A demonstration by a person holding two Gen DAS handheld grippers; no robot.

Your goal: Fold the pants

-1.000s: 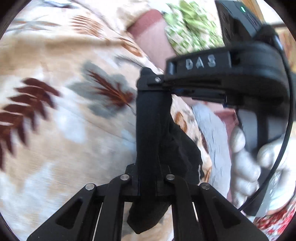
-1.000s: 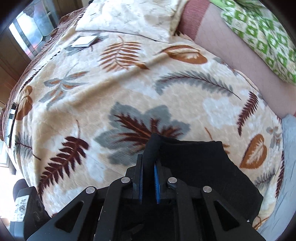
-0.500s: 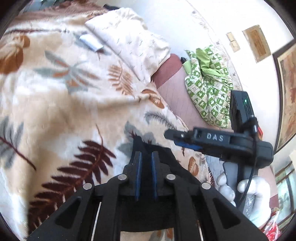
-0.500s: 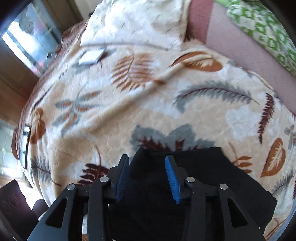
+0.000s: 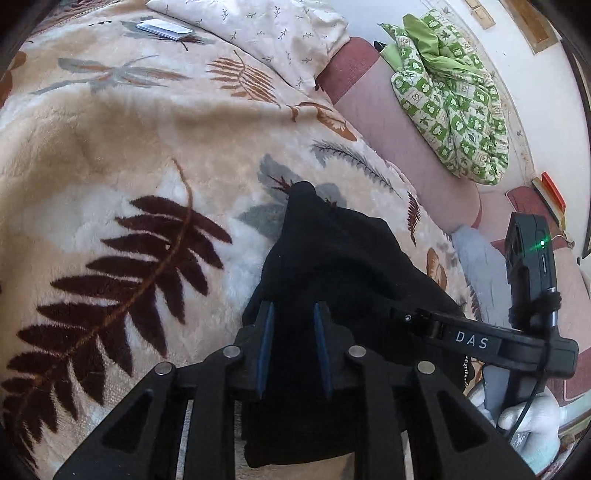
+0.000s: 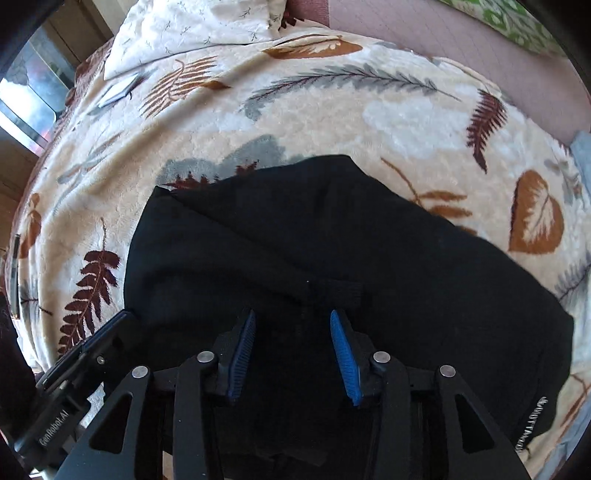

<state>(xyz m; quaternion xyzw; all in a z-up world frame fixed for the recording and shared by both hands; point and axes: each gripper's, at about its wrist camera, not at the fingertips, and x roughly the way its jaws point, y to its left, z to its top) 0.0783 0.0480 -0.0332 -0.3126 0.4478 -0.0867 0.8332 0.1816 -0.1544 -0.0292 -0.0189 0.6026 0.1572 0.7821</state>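
The black pants lie folded in a bundle on the leaf-patterned blanket. In the left wrist view the pants lie bunched under and ahead of my left gripper, which is open with blue pads apart above the cloth. My right gripper is open too, its blue pads spread over the black fabric. The right gripper's body shows at the right of the left wrist view, over the pants' right edge.
A cream pillow and a small white packet lie at the far side of the bed. A green patterned quilt sits on the pink mattress at the right. A window is at the far left.
Both grippers opened and let go of the pants. The pants now lie flat on the blanket. Both grippers drew back a little above the cloth.
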